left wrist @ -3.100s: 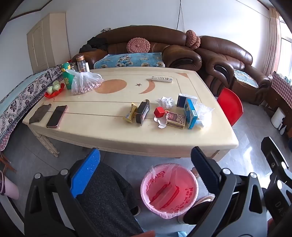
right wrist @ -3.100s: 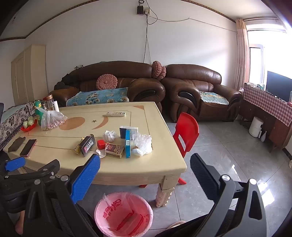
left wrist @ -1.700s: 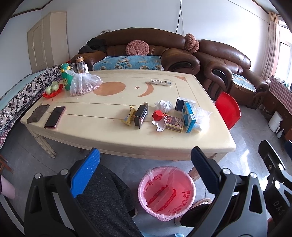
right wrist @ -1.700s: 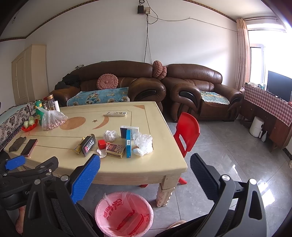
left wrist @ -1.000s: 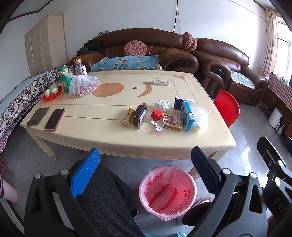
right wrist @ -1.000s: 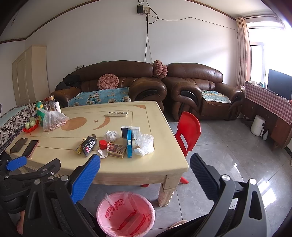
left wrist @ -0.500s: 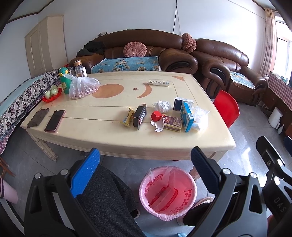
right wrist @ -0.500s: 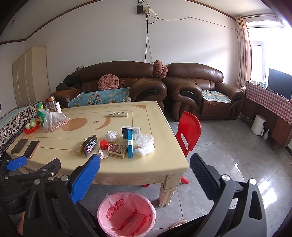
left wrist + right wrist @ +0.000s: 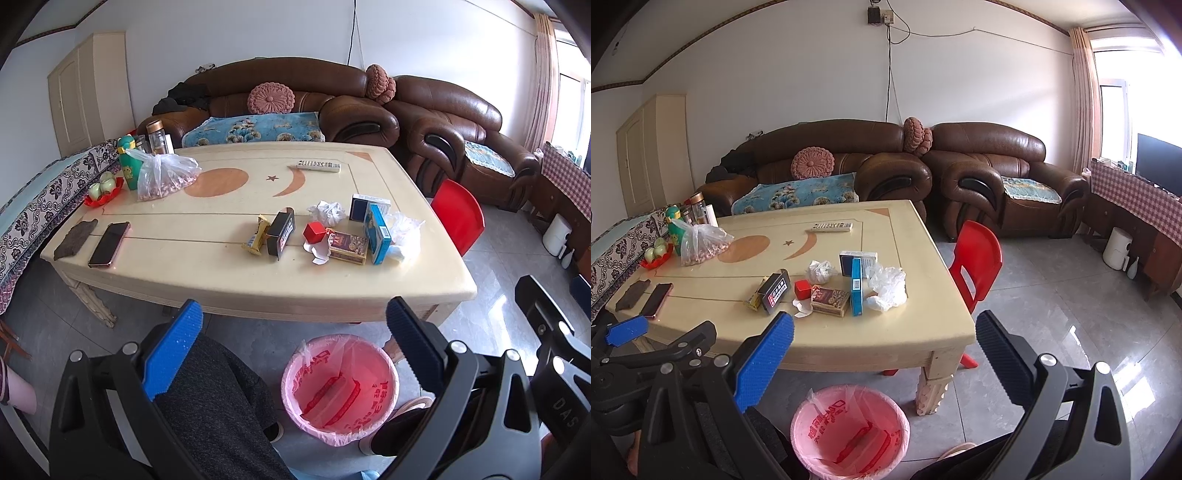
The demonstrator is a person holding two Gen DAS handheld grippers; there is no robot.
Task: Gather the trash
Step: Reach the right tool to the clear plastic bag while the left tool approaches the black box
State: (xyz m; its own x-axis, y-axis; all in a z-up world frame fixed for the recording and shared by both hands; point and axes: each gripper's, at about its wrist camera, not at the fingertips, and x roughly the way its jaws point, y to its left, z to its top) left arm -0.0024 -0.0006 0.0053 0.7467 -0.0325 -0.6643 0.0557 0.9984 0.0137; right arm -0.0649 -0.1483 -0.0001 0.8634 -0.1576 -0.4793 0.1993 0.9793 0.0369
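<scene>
A cluster of trash lies on the cream table (image 9: 221,280): a black box (image 9: 280,236), a yellow wrapper (image 9: 257,240), a red cube (image 9: 314,232), a patterned box (image 9: 348,246), blue boxes (image 9: 376,232), crumpled tissue (image 9: 328,212) and clear plastic (image 9: 404,236). The same cluster shows in the right wrist view, with the black box (image 9: 774,290) and plastic (image 9: 888,288). A pink-lined bin (image 9: 340,386) (image 9: 849,428) stands on the floor before the table, with red packaging inside. My left gripper (image 9: 291,347) and right gripper (image 9: 882,350) are open and empty, held back from the table above the bin.
A phone (image 9: 109,243), a dark cloth (image 9: 75,242), a bag of nuts (image 9: 166,179), bottles and a fruit dish sit at the table's left. A remote (image 9: 319,165) lies at the far side. A red chair (image 9: 977,258) stands right. Brown sofas line the back wall.
Both views have shifted only slightly. Both grippers stay open and empty, and nothing on the table has moved.
</scene>
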